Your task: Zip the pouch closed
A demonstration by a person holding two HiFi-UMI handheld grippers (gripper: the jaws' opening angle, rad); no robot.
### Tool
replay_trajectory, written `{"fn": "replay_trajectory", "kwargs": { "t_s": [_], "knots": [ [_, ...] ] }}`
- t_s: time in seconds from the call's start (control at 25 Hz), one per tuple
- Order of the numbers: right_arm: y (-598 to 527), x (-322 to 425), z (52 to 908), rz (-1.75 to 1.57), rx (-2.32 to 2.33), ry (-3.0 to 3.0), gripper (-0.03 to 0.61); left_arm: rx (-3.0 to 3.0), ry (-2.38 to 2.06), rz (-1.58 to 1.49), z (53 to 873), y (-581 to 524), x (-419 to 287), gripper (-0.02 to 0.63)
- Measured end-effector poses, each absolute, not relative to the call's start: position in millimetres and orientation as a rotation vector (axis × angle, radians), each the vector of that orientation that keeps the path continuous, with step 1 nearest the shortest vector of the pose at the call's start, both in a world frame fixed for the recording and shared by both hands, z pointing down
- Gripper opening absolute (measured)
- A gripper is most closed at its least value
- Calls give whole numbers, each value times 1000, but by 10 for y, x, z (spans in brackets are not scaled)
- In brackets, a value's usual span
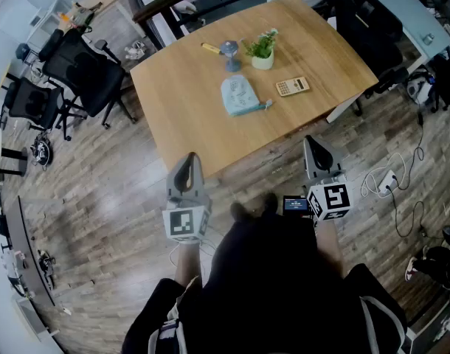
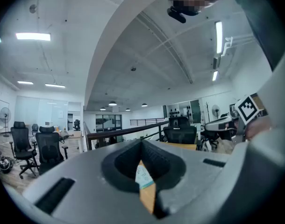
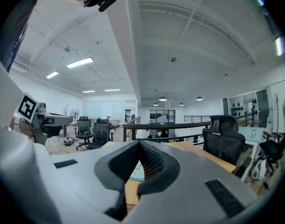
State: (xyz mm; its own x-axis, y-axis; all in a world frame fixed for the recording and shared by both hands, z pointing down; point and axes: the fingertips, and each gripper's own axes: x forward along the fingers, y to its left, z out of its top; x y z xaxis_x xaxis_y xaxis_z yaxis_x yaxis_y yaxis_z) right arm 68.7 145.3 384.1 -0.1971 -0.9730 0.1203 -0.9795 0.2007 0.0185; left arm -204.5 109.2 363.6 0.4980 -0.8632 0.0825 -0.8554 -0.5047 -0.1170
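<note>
One counter [image 1: 181,109] carries five things: one pale blue pouch [image 1: 238,96], one calculator [image 1: 292,86], one potted plant [image 1: 262,50], one blue-grey stemmed cup [image 1: 230,54] and one yellow pen [image 1: 210,48]. There are two claws, a left claw [image 1: 188,161] and a right claw [image 1: 312,144]. Two black office chairs [image 1: 85,68] stand off the counter's left edge, and one white power strip [image 1: 380,181] lies on the floor [image 1: 122,198].
</note>
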Motion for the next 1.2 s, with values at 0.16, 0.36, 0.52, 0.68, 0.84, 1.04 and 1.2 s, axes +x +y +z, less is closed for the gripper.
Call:
{"fn": "replay_trajectory", "kwargs": {
  "t_s": [0.16, 0.36, 0.52, 0.68, 0.84, 1.04, 1.2],
  "knots": [
    [1468, 716, 3833, 101, 1914, -2362, 14, -2666, 1557, -206, 3628, 1105, -1989, 0],
    [1517, 788, 3832, 99, 1909, -2377, 14, -2674, 1534, -236, 3673, 1144, -1791, 0],
    [1516, 956, 3831, 101, 1924, -2389, 14, -2655, 1544, -262, 3646, 1100, -1621, 0],
    [1518, 1130, 3936, 138, 1945, -2425, 13, -2627, 1571, -277, 3654, 1092, -1520, 0],
    [1483, 1193, 4035, 192, 1937, -2446, 14, -2600, 1618, -305, 3688, 1111, -1542, 0],
    [1380, 1200, 4157, 242, 1917, -2437, 14, -2595, 1652, -340, 3766, 1029, -1588, 0],
    [1191, 1194, 4235, 252, 1900, -2421, 14, -2608, 1653, -339, 3869, 813, -1565, 0]
  ]
}}
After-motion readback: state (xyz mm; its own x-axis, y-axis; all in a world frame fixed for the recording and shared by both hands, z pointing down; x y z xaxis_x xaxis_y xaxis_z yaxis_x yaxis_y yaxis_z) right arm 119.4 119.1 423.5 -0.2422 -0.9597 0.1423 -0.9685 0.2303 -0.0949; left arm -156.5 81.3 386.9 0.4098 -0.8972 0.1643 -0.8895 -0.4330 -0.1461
